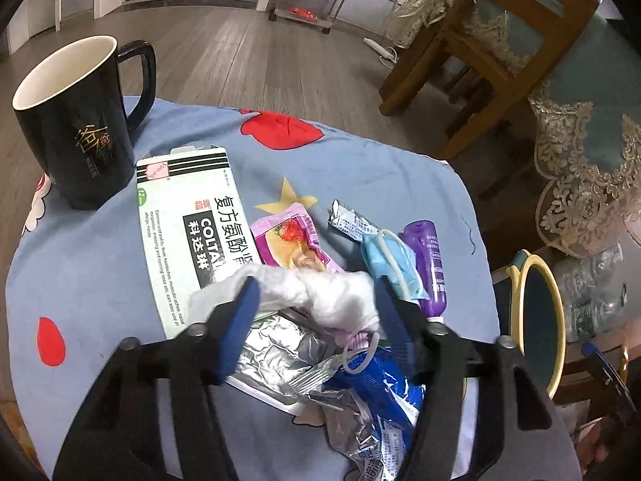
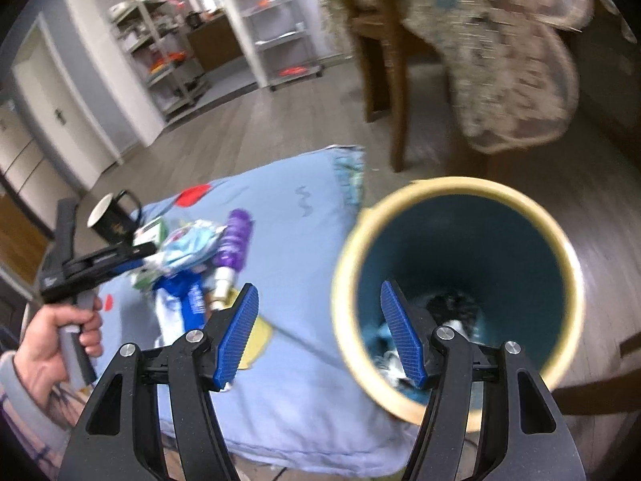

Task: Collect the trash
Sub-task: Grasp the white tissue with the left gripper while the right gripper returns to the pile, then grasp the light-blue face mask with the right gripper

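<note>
You have a table under a light-blue cloth [image 1: 100,248] printed with red shapes and a yellow star. On it stand a black mug [image 1: 76,128], a white medicine box [image 1: 184,232], a pink wrapper [image 1: 296,244], a purple tube [image 1: 428,264], a blue mask [image 1: 392,264] and crumpled foil packets [image 1: 280,352].

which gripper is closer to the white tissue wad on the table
Left. The left gripper has the white tissue wad between its fingers; the right gripper hangs empty by the bin off the table edge.
</note>
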